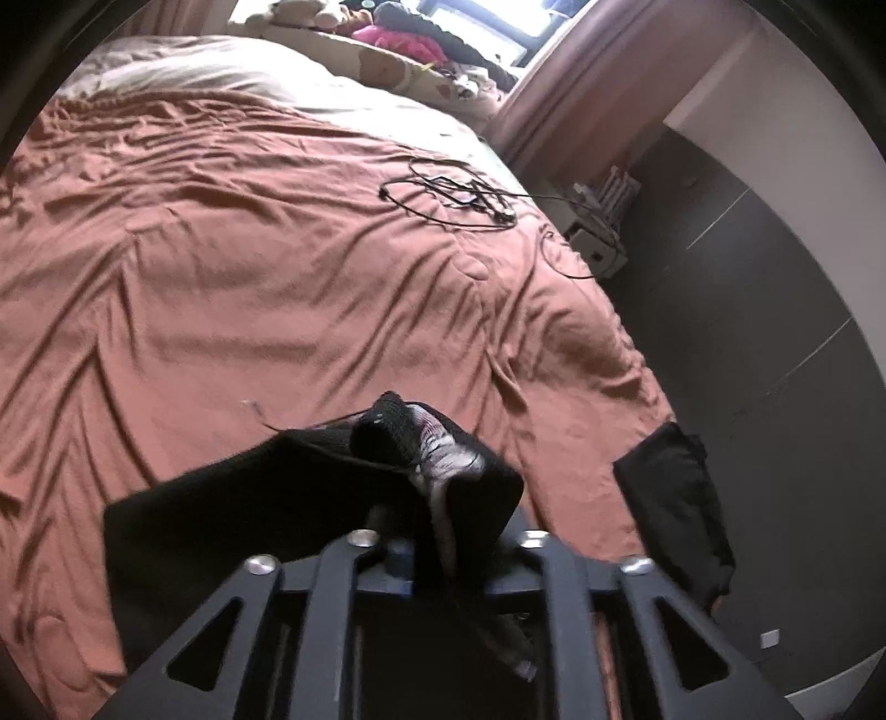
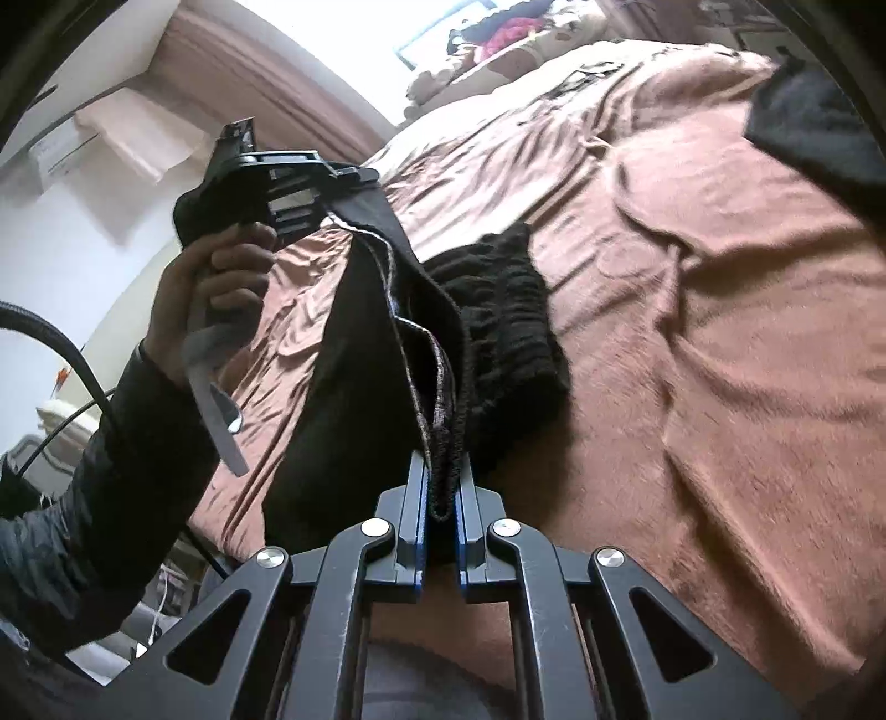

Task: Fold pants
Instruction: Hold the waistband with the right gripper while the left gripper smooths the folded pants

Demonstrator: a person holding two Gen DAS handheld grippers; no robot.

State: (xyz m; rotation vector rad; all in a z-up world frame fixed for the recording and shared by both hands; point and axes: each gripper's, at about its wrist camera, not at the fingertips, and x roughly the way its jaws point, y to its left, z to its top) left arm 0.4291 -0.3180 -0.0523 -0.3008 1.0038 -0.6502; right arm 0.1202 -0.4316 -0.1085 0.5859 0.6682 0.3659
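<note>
Both the right gripper (image 2: 441,487) and, seemingly, the left gripper (image 1: 437,531) pinch the black pants (image 2: 354,354) above the bed (image 2: 720,332).

This was a bedroom in a home. A wide bed under a wrinkled rust-orange quilt (image 1: 249,266) filled most of the view, with pinkish-brown curtains (image 1: 598,83) hanging beside a bright window (image 1: 482,22). A heap of pink and dark clothes (image 1: 404,39) lay below that window, and a tangle of thin black cables (image 1: 459,194) rested on the quilt.

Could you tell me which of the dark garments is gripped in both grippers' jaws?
The black pants, stretched between both grippers; the other dark garment lies loose on the bedspread.
</note>
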